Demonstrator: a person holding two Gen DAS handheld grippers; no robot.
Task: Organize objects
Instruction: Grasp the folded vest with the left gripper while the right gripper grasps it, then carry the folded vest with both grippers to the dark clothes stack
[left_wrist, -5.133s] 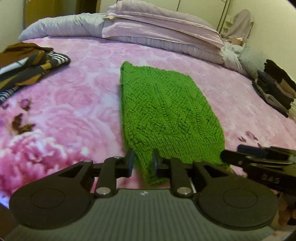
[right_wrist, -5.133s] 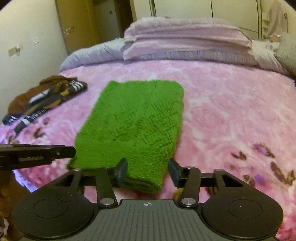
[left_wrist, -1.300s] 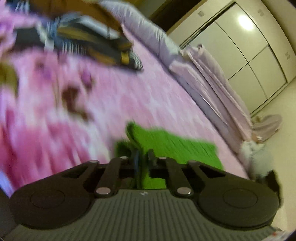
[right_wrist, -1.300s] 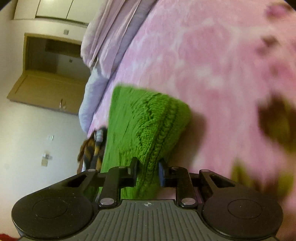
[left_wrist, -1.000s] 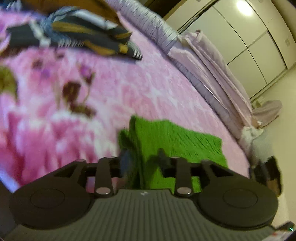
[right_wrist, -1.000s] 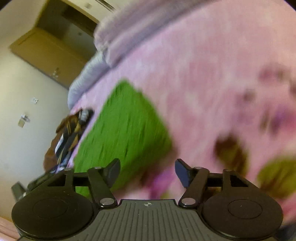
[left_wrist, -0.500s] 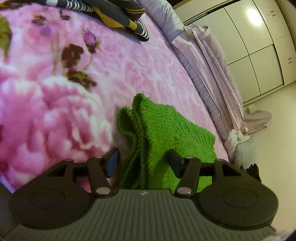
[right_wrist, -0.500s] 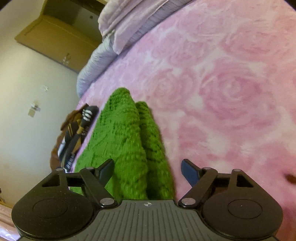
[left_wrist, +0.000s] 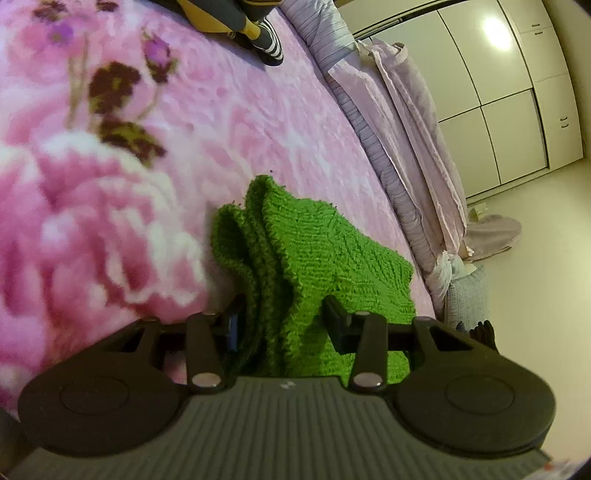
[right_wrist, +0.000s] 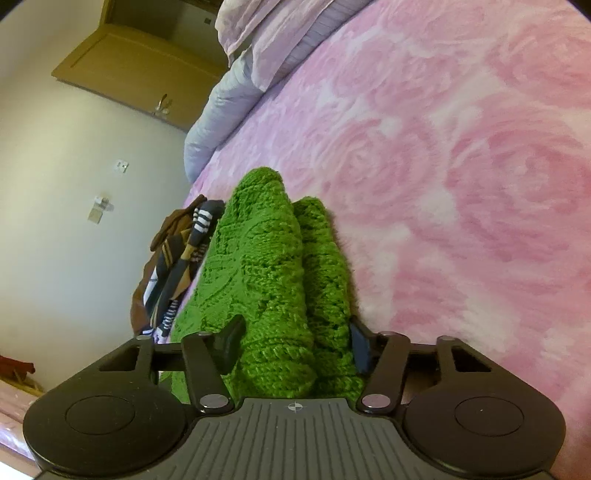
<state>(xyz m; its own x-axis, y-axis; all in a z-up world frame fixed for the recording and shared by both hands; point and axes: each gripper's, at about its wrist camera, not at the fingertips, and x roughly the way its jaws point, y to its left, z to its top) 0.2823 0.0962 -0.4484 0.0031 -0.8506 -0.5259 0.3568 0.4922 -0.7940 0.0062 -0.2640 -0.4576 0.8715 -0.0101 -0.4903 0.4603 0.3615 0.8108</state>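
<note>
A green knitted cloth (left_wrist: 325, 251) lies folded over on the pink flowered bedspread (left_wrist: 110, 206). In the left wrist view my left gripper (left_wrist: 282, 325) is open, its fingers on either side of the folded edge of the cloth. In the right wrist view the same cloth (right_wrist: 273, 273) shows as two thick folds, and my right gripper (right_wrist: 295, 343) is open with its fingers astride that end. Neither gripper pinches the cloth.
A pile of striped brown, black and yellow clothes (right_wrist: 177, 254) lies beyond the green cloth; it also shows in the left wrist view (left_wrist: 236, 22). Lilac pillows and bedding (left_wrist: 399, 110) line the bed's head. White wardrobe doors (left_wrist: 509, 92) stand behind.
Both grippers held the cloth's near end, carried it over into a fold, then opened and let go. Since half a second ago both have moved slightly closer over the folded edge.
</note>
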